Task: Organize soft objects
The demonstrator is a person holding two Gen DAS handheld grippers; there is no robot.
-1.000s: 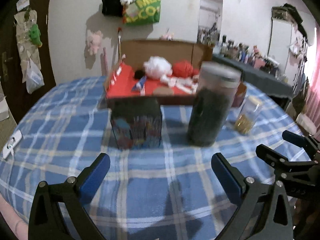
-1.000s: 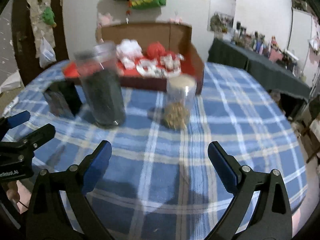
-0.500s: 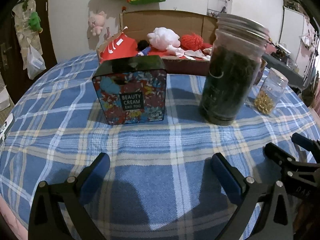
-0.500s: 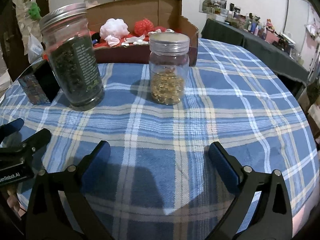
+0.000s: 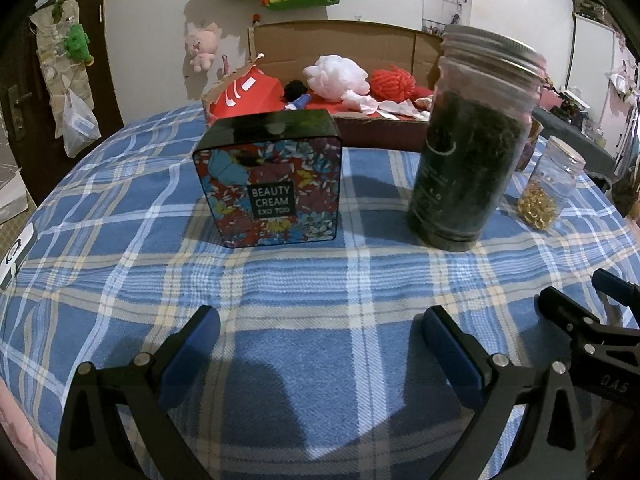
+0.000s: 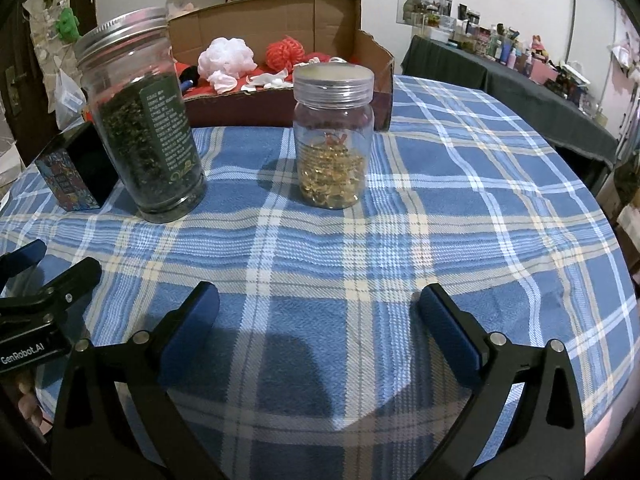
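Through the left wrist camera I see my left gripper (image 5: pixel 318 344) low over the blue plaid tablecloth (image 5: pixel 120 240), its jaws spread wide with nothing between them. Ahead of it stands a floral tin (image 5: pixel 270 182) labelled "BEAUTY CREAM", and to its right a tall jar of dark leaves (image 5: pixel 472 140) with a metal lid; a small jar of gold bits (image 5: pixel 548 190) stands further right. Behind them sits the open cardboard box (image 5: pixel 320 40), and the soft things lie in it: a white pouf (image 5: pixel 336 76), a red pouf (image 5: pixel 394 82), a folded red cloth (image 5: pixel 244 94) and some pale scraps. Through the right wrist camera my right gripper (image 6: pixel 318 336) is likewise gaping and empty above the cloth, pointed at the small jar of gold bits (image 6: pixel 332 136), with the tall jar of dark leaves (image 6: pixel 144 120) to its left and the floral tin (image 6: pixel 72 172) partly hidden behind that. The cardboard box (image 6: pixel 340 24) is beyond, with the white pouf (image 6: pixel 228 58) and red pouf (image 6: pixel 285 53) inside; the left gripper's tip shows at the frame's left edge. As I judge it, nothing is in hand, so the sorting is either not begun or between picks. Where the soft pieces should go I cannot tell; what remains is to reach past the jars into the box.
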